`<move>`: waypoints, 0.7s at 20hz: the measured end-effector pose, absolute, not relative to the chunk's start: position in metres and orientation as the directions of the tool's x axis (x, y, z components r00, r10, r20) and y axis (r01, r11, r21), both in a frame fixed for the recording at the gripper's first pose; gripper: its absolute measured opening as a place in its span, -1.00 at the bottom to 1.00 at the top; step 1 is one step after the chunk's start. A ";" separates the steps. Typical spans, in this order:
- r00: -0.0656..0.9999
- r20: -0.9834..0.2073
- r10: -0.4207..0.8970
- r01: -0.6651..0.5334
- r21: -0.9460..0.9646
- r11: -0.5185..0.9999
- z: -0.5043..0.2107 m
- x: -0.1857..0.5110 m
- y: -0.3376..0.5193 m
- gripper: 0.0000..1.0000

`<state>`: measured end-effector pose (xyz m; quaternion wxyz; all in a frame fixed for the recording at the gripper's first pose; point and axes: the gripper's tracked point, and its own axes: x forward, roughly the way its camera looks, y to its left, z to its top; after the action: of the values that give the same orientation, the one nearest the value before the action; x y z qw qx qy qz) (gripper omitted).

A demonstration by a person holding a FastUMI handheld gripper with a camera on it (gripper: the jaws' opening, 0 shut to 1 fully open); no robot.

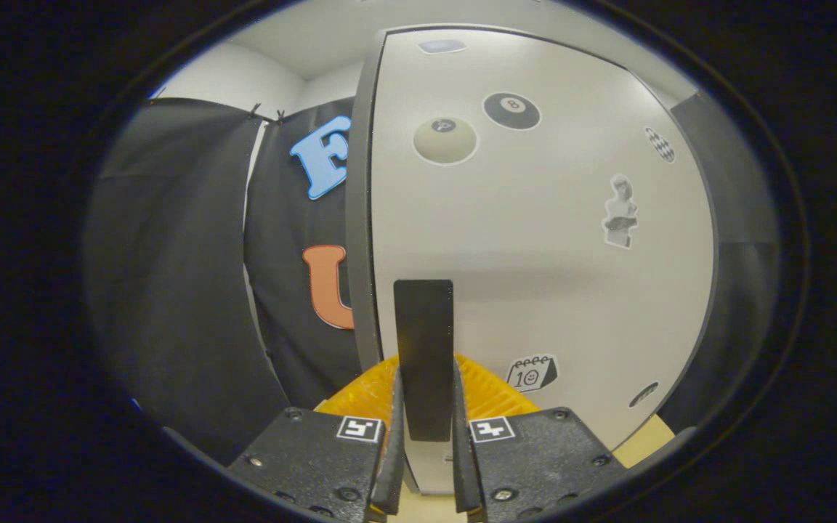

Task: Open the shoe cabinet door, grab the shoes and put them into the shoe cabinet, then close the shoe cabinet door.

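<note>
The white shoe cabinet door, dotted with stickers, stands close in front of me. Its dark vertical handle sits near the door's left edge. My gripper is closed around this handle, one finger pressing on each side of it. The door's grey left edge faces me. No shoes can be seen here.
Black cloth booth wall hangs to the left of the door. A dark cabinet side panel runs along the door's right. A strip of light wooden surface lies below the door at the right.
</note>
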<state>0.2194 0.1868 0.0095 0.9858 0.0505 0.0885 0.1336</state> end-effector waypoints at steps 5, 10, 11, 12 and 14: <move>0.953 -0.163 0.255 -0.239 0.113 0.964 0.009 0.214 0.185 -0.47; 0.918 -0.202 0.341 -0.320 0.132 0.938 0.011 0.189 0.180 -0.48; 0.916 -0.209 0.342 -0.323 0.121 0.939 0.013 0.183 0.177 -0.48; 0.917 -0.211 0.339 -0.323 0.107 0.940 0.013 0.177 0.173 -0.48; 0.918 -0.206 0.338 -0.322 0.108 0.941 0.014 0.164 0.166 -0.48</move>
<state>0.1636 0.1655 0.0137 0.9787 0.0357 0.1115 0.1687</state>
